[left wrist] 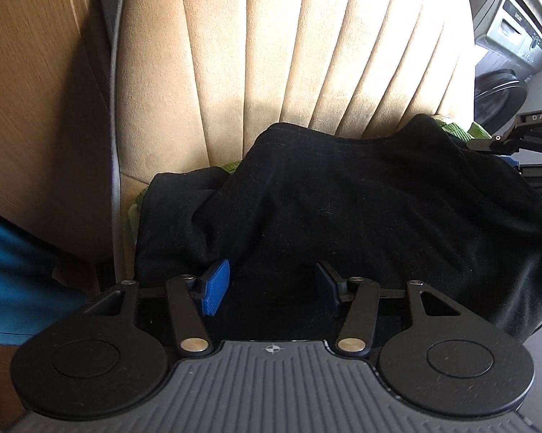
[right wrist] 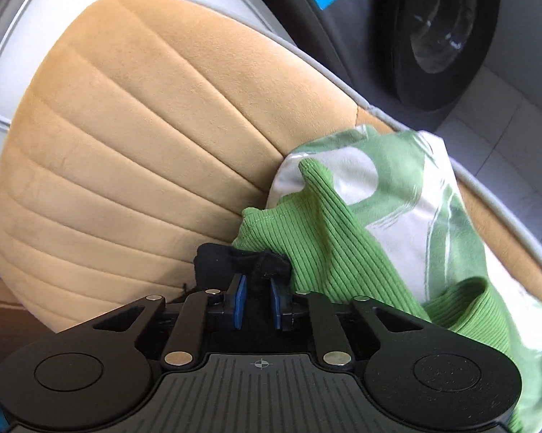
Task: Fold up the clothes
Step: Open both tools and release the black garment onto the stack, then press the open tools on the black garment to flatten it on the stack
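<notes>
While your left gripper (left wrist: pixel 272 287) hangs over the black garment (left wrist: pixel 361 209), its blue pads (left wrist: pixel 216 287) stand wide apart with nothing between them, the dark cloth lying just under and beyond the fingers. That black garment is heaped on the seat of a tan ribbed chair (left wrist: pixel 271 47), bunched into soft folds, and slivers of green cloth show at its left edge and behind its right shoulder. At the far right of your left wrist view you can see part of your right gripper (left wrist: pixel 523 133) at the garment's corner. From your right wrist view, the right gripper (right wrist: pixel 258 297) has its jaws drawn narrow and pinches a small wad of the black fabric (right wrist: pixel 249 263) between the blue pads (right wrist: pixel 239 297). Just beyond that wad lies a green ribbed garment (right wrist: pixel 328 245), rumpled and touching the black cloth, and against it rests a green and white patterned cloth (right wrist: pixel 408 195) leaning on the chair back. A dark washing machine (right wrist: pixel 440 36) stands behind the chair, and a wooden panel (left wrist: pixel 36 90) rises at the left of the seat, with a blue sleeve (left wrist: pixel 14 281) near your left gripper
</notes>
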Demonstrator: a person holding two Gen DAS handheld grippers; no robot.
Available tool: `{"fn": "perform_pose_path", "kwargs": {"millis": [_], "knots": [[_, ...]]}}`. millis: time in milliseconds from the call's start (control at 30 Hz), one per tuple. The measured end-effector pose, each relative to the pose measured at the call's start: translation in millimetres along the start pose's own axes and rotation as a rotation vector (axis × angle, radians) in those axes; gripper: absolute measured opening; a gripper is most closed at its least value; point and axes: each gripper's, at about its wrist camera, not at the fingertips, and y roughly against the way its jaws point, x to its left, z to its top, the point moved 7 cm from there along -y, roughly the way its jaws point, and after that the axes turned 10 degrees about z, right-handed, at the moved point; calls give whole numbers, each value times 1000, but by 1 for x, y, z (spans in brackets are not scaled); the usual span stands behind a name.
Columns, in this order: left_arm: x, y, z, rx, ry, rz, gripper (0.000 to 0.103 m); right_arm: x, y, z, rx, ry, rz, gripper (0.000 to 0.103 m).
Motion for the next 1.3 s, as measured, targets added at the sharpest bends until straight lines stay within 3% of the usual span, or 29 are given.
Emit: {"fn": "perform_pose_path", "kwargs": {"millis": [133, 300, 367, 400, 433, 467, 633, 767, 900, 1000, 1100, 1233, 1300], "knots": [[0, -3, 0, -2, 5, 2, 54, 19, -3, 2, -12, 182, -84, 2], [1, -4, 1, -4, 15, 2, 54, 48, 26, 37, -191, 346, -129, 1], [0, -5, 1, -7, 16, 3, 54, 49, 37, 48, -221, 377, -157, 1], [0, -5, 1, -7, 18, 4, 54, 47, 41, 49, -226, 390, -178, 3], [0, -4, 1, -9, 22, 4, 54, 44, 45, 50, -230, 404, -198, 12], [1, -2, 2, -13, 27, 1, 54, 42, 49, 51, -235, 418, -217, 27], [14, 22, 8, -69, 82, -41, 54, 31, 61, 21, -146, 439, -138, 29], [41, 46, 17, -152, 164, -60, 55, 30, 71, -13, -91, 501, -131, 31], [75, 29, 22, -108, 251, 19, 53, 17, 67, -24, -69, 462, -128, 31], [92, 10, 31, -74, 339, 6, 51, 11, 64, -26, -76, 447, -132, 31], [89, -7, 44, -37, 366, -42, 43, 11, 63, -24, -88, 441, -133, 31], [77, -20, 53, -3, 351, -74, 16, 16, 53, -24, -87, 456, -141, 33], [73, -14, 56, -39, 320, -42, 8, 22, 48, -27, -81, 492, -150, 26]]}}
